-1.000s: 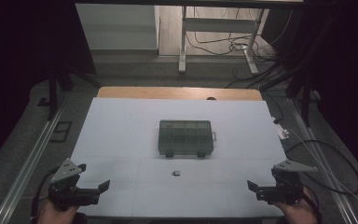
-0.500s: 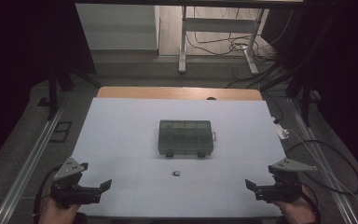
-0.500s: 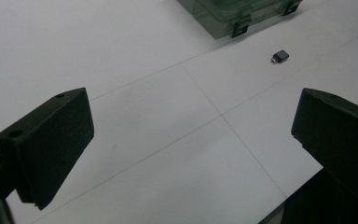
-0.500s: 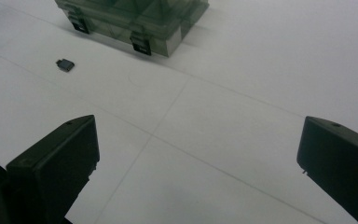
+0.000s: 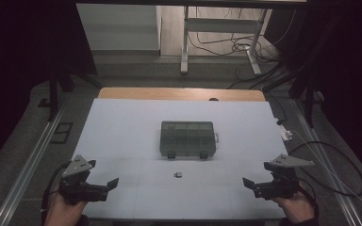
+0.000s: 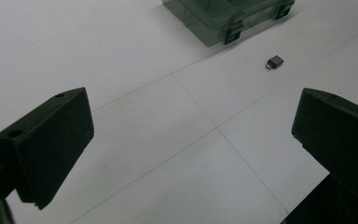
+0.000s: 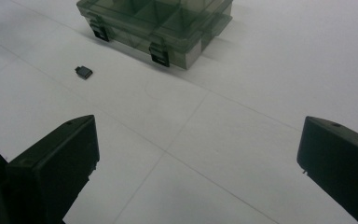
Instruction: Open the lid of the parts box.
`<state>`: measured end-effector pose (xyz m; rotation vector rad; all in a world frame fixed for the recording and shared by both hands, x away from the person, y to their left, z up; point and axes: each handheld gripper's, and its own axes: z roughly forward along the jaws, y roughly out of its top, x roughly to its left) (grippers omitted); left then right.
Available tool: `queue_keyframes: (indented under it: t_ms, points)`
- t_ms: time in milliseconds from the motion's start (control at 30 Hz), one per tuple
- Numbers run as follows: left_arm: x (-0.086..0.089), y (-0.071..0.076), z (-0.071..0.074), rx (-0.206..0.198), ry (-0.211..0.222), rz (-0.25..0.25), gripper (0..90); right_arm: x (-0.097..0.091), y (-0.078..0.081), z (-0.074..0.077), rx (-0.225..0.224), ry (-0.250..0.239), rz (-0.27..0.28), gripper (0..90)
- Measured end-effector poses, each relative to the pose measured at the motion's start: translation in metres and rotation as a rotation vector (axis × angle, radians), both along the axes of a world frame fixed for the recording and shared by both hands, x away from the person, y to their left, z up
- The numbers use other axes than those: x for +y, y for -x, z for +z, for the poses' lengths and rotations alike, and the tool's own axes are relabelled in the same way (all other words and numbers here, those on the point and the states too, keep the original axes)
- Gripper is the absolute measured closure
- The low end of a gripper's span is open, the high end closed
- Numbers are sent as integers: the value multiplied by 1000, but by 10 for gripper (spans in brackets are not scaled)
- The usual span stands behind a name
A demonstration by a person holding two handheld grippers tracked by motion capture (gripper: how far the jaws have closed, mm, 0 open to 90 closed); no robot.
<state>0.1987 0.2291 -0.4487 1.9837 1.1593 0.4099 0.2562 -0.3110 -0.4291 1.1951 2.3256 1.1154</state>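
A smoky transparent compartment box (image 5: 187,138) with two black latches lies shut at the middle of the white table (image 5: 122,132); it also appears as the box (image 6: 223,16) and the box (image 7: 156,23). A tiny dark adapter-like piece (image 5: 179,175) lies just in front of it, seen too as the piece (image 6: 275,61) and the piece (image 7: 83,72). My left gripper (image 5: 109,186) rests at the near left, open and empty. My right gripper (image 5: 250,184) sits at the near right, open and empty. Both point inward toward the small piece.
A wooden strip (image 5: 179,93) edges the table's far side. Cables (image 5: 330,160) trail at the right, near a small white plug (image 5: 286,134). Metal rails (image 5: 26,169) run along both sides. A desk frame (image 5: 217,28) stands beyond on the floor.
Both hands have drawn slightly back toward the near edge; the jaws stay open. The box and the small piece have not moved.
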Motion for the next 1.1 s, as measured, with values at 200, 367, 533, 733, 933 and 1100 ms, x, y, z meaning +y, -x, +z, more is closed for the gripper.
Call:
queue_keyframes:
  t_ms: [200, 367, 533, 733, 933, 1100]
  points:
    - [-4, -9, -2, 2, 4, -34, 0, 3, -6, 3, -11, -24, 3, 0]
    - [-6, -17, -1, -7, 30, -57, 0, 5, -13, 5, -11, -38, 8, 0]
    - [-10, -27, -2, -6, 25, -71, 0, 10, -22, 2, -16, -41, 23, 0]
    - [-18, -39, -5, 10, 34, -110, 0, 17, -28, 1, -28, -43, 31, 0]
    - [-24, -48, -6, 20, 59, -119, 0, 22, -34, 1, -17, -46, 46, 0]
    - [-27, -55, -7, 14, 63, -118, 0, 27, -40, -1, -16, -35, 53, 0]
